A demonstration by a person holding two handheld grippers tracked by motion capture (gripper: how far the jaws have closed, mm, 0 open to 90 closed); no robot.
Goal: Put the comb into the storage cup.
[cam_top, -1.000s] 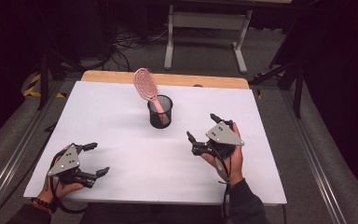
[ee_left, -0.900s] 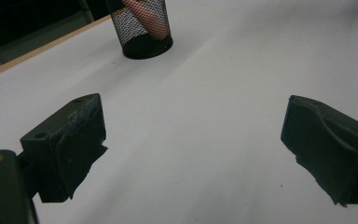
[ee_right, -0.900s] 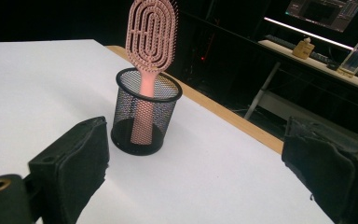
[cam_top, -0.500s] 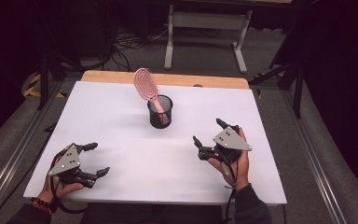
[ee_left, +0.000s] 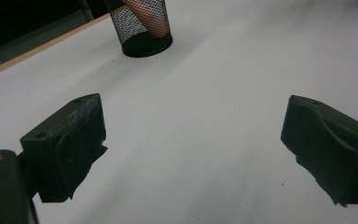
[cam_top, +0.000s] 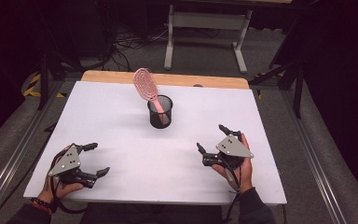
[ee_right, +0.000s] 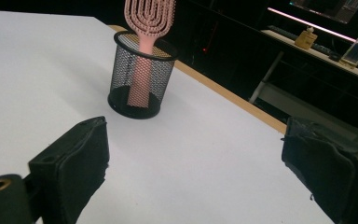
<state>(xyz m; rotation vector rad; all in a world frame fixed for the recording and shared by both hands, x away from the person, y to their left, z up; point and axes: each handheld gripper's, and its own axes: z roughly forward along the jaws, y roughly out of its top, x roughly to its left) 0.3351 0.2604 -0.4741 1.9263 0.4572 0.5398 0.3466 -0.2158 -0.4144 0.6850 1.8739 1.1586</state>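
Pink brush (cam_top: 145,87): stands handle-down in the black mesh cup (cam_top: 160,112), far centre of my white table (cam_top: 121,116).
Change: my right tool (cam_top: 213,141) has drawn back toward the near right edge, away from the cup, so the placing looks done.
Right tool: jaws spread, empty.
Left tool (cam_top: 96,159): near left, jaws apart, empty.
Writing: none I can read.

A pale pink slotted plastic hairbrush (cam_top: 146,87) stands in a black wire-mesh cup (cam_top: 160,112) at upper centre. The white tabletop (cam_top: 121,116) has a light wooden far edge (cam_top: 214,81).
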